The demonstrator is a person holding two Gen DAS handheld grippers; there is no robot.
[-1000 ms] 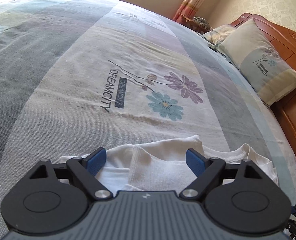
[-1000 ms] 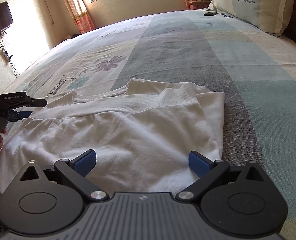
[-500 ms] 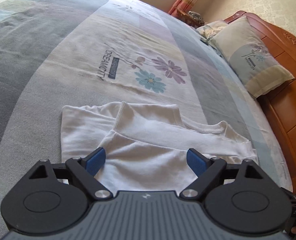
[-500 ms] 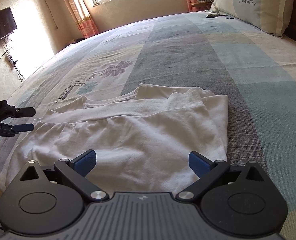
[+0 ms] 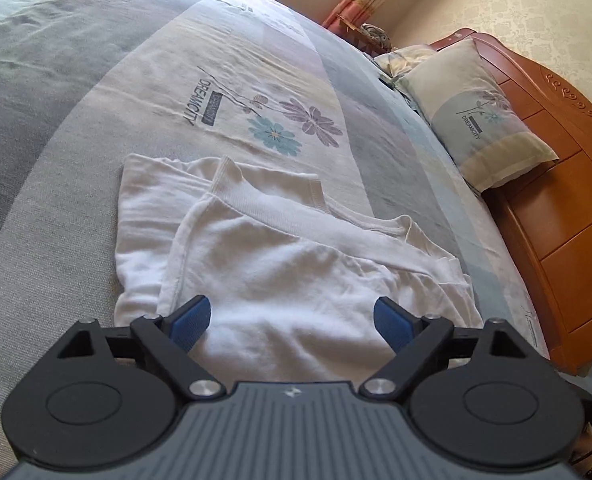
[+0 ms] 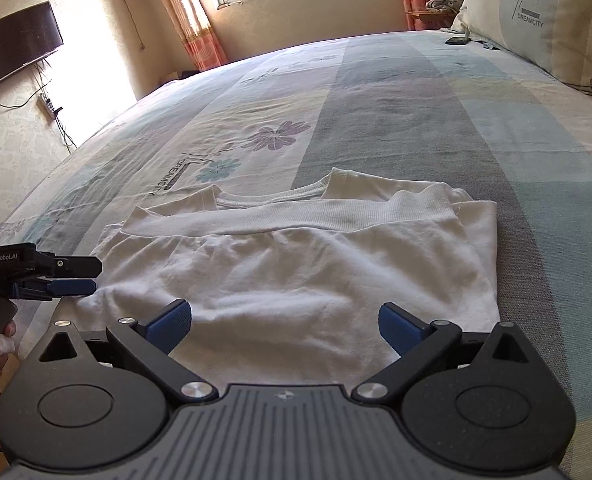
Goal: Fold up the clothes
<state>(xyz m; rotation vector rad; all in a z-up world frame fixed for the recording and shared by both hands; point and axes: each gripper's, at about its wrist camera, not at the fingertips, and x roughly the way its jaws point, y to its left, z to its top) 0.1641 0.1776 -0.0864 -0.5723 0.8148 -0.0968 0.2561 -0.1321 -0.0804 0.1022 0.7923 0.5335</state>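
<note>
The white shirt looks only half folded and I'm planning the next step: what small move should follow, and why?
Probably bring both grippers down onto the near edge of the white shirt and pinch it. The shirt lies folded once on the bed, ribbed hem up near the collar, still wide. The left gripper and the right gripper are open, empty, above that edge.

My own tongs' housing hides the near edge of the white garment (image 5: 288, 280) in both views. The small dark object (image 6: 457, 41) by the pillow (image 6: 543, 20) is too small to identify. The television (image 6: 16, 46) runs off the left edge.
</note>
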